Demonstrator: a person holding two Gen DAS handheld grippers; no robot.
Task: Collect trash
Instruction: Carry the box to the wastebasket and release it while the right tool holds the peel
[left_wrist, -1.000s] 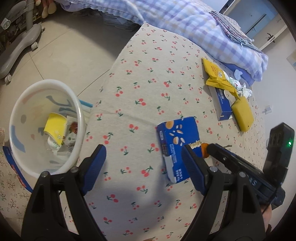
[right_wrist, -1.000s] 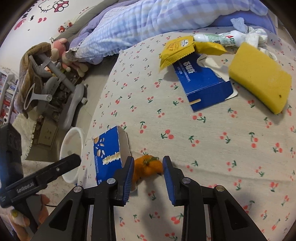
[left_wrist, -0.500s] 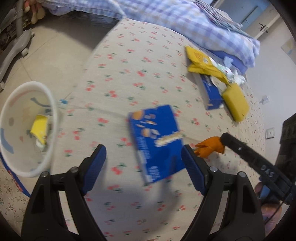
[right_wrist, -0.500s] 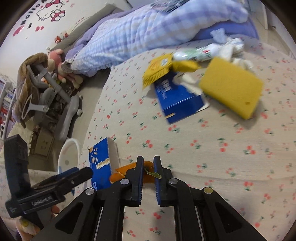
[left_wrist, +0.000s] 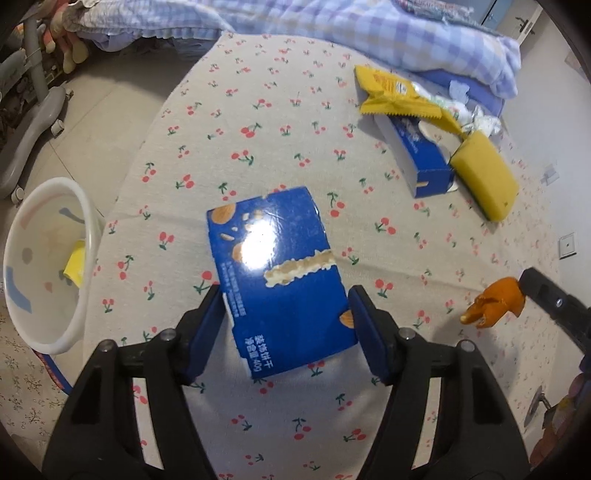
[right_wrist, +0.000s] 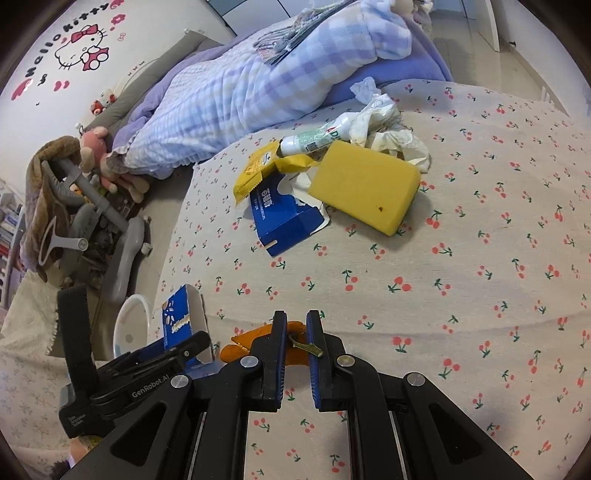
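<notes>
A blue biscuit box (left_wrist: 280, 273) lies on the cherry-print bed sheet (left_wrist: 258, 110). My left gripper (left_wrist: 284, 321) points down over its near end, and the jaws are closing with both pads against the box's sides. My right gripper (right_wrist: 295, 332) is shut on a piece of orange peel (right_wrist: 255, 339), which hangs above the sheet. In the left wrist view that peel (left_wrist: 495, 302) shows at the right edge. A white plastic bin (left_wrist: 88, 229) stands on the floor left of the bed with a yellow wrapper (left_wrist: 75, 262) inside. The bin (right_wrist: 129, 321) shows partly behind the box in the right wrist view.
Farther up the bed lie a second blue box (right_wrist: 288, 218), a yellow sponge (right_wrist: 365, 184), a yellow snack wrapper (right_wrist: 258, 166), a white bottle (right_wrist: 317, 136) and crumpled tissue (right_wrist: 388, 125). A checked quilt (right_wrist: 258, 85) covers the far end. A grey chair base (left_wrist: 33, 122) stands on the floor.
My left gripper has moved over the blue box and narrowed onto it. My right gripper has shut on the orange peel and carried it up and away from the box.
</notes>
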